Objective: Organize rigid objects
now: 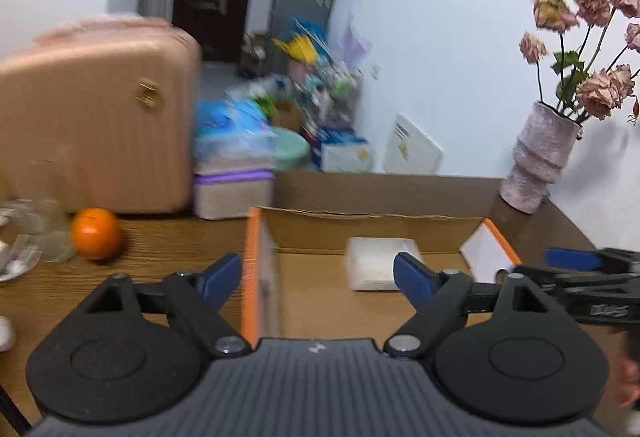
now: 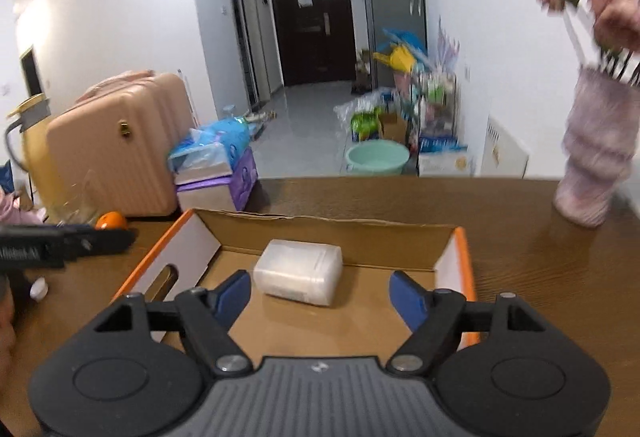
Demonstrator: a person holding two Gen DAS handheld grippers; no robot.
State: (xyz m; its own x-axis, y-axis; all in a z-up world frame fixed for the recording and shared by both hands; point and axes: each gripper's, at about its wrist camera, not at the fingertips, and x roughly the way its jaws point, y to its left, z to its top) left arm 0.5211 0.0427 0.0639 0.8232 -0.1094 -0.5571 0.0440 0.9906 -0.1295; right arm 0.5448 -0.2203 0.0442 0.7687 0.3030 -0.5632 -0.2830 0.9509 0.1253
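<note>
Both jaws spread, nothing between them. Right hand-held gripper (image 2: 320,291) sits nearer the white plastic container (image 2: 299,272), which lies just ahead, slightly left of centre, inside the cardboard box (image 2: 332,237) on the counter (image 2: 540,269), long axis crosswise. Left hand-held gripper (image 1: 318,277) is over the box's left wall.

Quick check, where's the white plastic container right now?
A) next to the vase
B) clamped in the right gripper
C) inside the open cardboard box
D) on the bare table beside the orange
C: the white plastic container lies on the floor of the cardboard box, clear of both open grippers.
</note>
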